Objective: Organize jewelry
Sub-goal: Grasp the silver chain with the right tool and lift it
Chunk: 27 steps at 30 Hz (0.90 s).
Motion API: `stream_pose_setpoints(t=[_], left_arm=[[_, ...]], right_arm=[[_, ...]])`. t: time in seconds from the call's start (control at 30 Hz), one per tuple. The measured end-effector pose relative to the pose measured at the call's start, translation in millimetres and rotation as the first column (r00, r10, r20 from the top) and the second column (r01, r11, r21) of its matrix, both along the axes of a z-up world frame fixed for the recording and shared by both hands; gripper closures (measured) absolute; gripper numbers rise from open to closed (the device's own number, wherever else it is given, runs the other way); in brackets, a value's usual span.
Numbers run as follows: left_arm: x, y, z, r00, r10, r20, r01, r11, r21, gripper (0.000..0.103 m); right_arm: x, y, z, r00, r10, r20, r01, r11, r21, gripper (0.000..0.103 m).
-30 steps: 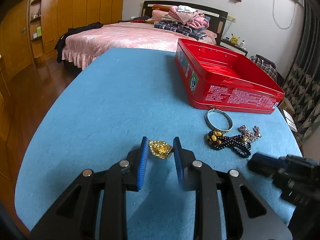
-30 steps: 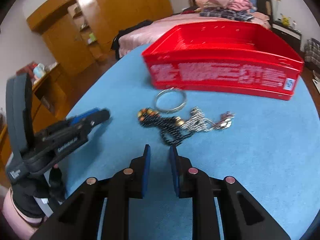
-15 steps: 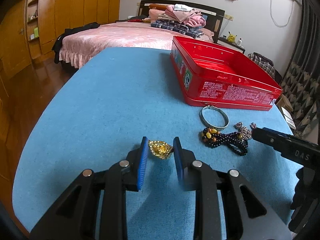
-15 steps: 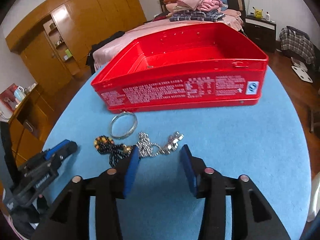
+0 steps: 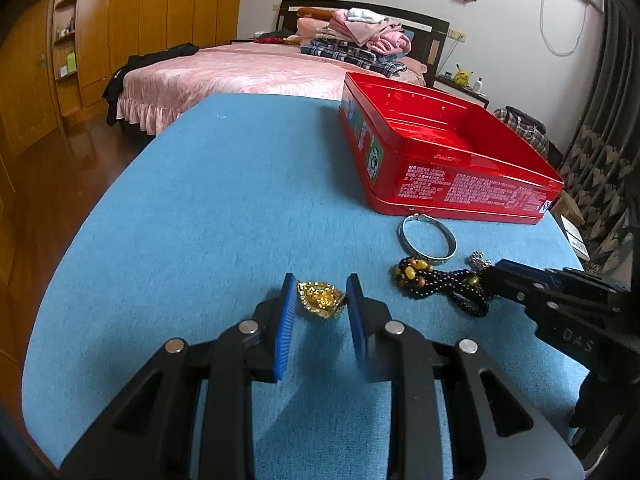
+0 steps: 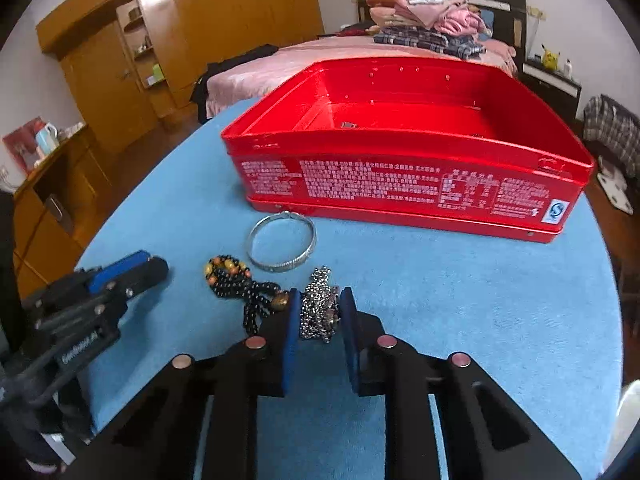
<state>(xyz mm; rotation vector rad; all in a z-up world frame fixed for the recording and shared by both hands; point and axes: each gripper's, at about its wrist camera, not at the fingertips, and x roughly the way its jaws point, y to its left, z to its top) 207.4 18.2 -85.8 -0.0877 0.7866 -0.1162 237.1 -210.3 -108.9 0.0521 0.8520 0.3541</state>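
Four pieces of jewelry show on the blue felt-like table (image 5: 192,208), in front of one open red tin box (image 6: 408,184) printed with white text. In the left wrist view the left claw (image 5: 320,300) is closed on a gold ornament (image 5: 320,300), a small boat-shaped piece with a glittery, grainy surface; its long axis runs left to right across the lower middle of the frame, spanning the two ribbed blue pads, which touch its ends. In the right wrist view the right claw (image 6: 319,314) has its jaws closing, and a silver chain (image 6: 319,312), a bunched heap of small shiny links, sits pinched between the pads at lower center, its length running away from the camera toward the box. Just left of it lies a black bead strand (image 6: 244,288), looped and tangled, with several amber and orange beads at its upper left end; it stretches diagonally from there down toward the left pad of the right claw. One silver bangle (image 6: 282,246), a smooth flat ring lying on its side, rests just above the beads and close against the front wall of the box. The box's long side faces the camera, spanning the middle of the frame.
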Motion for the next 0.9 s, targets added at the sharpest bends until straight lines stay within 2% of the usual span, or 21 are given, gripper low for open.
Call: stream_pose_setpoints(t=[0.13, 0.2, 0.27, 0.33, 0.4, 0.43, 0.47, 0.53, 0.6, 0.67, 0.73, 0.83, 0.9], left_arm=[[-1.1, 0.5, 1.6, 1.0, 0.0, 0.005, 0.0, 1.0, -0.002, 0.079], [-1.2, -1.0, 2.3, 1.0, -0.002, 0.006, 0.002, 1.0, -0.004, 0.079], [-1.7, -2.9, 2.9, 1.0, -0.006, 0.007, 0.006, 1.0, -0.006, 0.079], [-2.0, -6.2, 2.9, 1.0, -0.011, 0.006, 0.011, 1.0, -0.006, 0.079], [-2.7, -8.0, 3.2, 1.0, -0.015, 0.006, 0.015, 1.0, -0.007, 0.079], [-2.9, -9.2, 3.4, 1.0, -0.018, 0.006, 0.018, 1.0, -0.005, 0.079], [-2.7, -8.5, 3.4, 1.0, -0.02, 0.006, 0.02, 1.0, -0.005, 0.079], [-3.1, -10.4, 3.7, 1.0, -0.024, 0.006, 0.024, 1.0, -0.004, 0.079], [-3.4, -10.7, 3.3, 1.0, -0.025, 0.006, 0.025, 1.0, -0.002, 0.079], [-3.0, -10.1, 3.0, 1.0, -0.026, 0.005, 0.026, 1.0, -0.003, 0.079], [-2.1, -10.6, 1.5, 1.0, -0.026, 0.002, 0.026, 1.0, -0.001, 0.079], [-0.9, -11.1, -0.4, 1.0, -0.024, -0.003, 0.024, 1.0, -0.003, 0.079], [-0.6, -12.4, -0.8, 1.0, -0.026, -0.003, 0.026, 1.0, -0.003, 0.079]], right_arm=[[-11.7, -22.0, 6.6, 0.998, -0.054, 0.011, 0.054, 0.998, 0.017, 0.093], [-13.6, -30.9, 8.8, 0.998, -0.065, 0.009, 0.065, 0.998, 0.017, 0.093], [-15.2, -40.6, 8.7, 0.997, -0.071, -0.01, 0.072, 0.996, 0.054, 0.093], [-15.6, -44.8, 7.8, 0.997, -0.081, -0.009, 0.081, 0.996, 0.024, 0.093], [-15.8, -45.0, 7.0, 0.997, -0.07, -0.017, 0.071, 0.997, 0.041, 0.093], [-16.0, -46.2, 6.5, 0.997, -0.068, -0.021, 0.07, 0.995, 0.066, 0.089], [-16.3, -46.5, 6.7, 0.998, -0.065, -0.027, 0.067, 0.994, 0.088, 0.076], [-16.5, -42.2, 6.3, 0.998, -0.062, -0.016, 0.063, 0.996, 0.068, 0.063], [-14.4, -39.3, 1.7, 0.998, -0.063, -0.025, 0.065, 0.997, 0.051, 0.06], [-11.4, -36.9, -5.7, 0.997, -0.069, -0.038, 0.07, 0.996, 0.046, 0.06], [-13.2, -32.6, -7.3, 0.998, -0.064, -0.009, 0.065, 0.998, 0.019, 0.06], [-14.6, -20.0, -9.4, 0.998, -0.048, 0.031, 0.05, 0.997, -0.059, 0.061], [-15.4, -16.8, -9.0, 0.999, -0.033, 0.037, 0.036, 0.996, -0.077, 0.072]])
